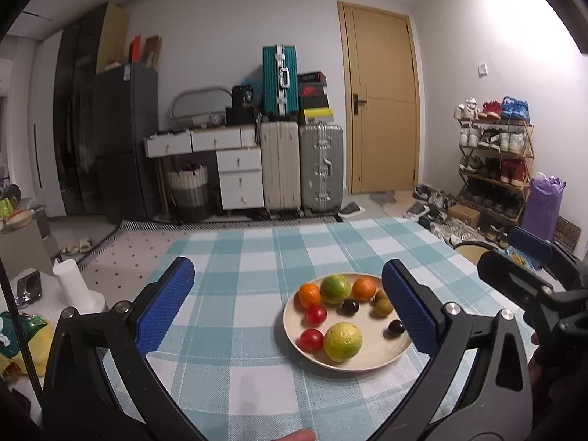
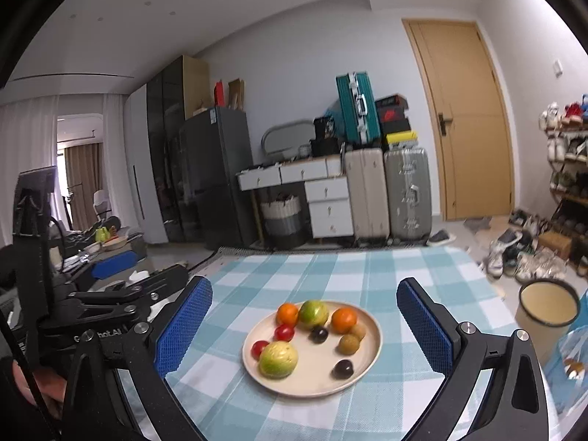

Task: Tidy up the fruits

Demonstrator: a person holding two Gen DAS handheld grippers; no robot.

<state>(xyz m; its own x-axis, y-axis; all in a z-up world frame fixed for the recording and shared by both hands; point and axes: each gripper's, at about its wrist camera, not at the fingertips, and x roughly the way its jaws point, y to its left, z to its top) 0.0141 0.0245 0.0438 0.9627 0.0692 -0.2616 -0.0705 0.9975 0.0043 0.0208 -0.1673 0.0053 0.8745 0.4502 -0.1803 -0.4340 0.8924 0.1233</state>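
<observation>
Ten fruits [image 2: 278, 359] on plate [image 2: 367, 364]

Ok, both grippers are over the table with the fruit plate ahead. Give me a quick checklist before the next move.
1. Left gripper empty, jaws wide apart: ok.
2. Right gripper empty, jaws wide apart: ok.
3. All fruit on the plate, none loose on the tablecloth: ok.
4. Fruit grouped by kind: not ok. The two oranges are split by a green-yellow fruit, and the two dark plums lie apart.
5. Grippers apart from each other: ok, the right gripper sits off to the side in the left wrist view.
6. Which layout counts as organized: cannot tell.
</observation>
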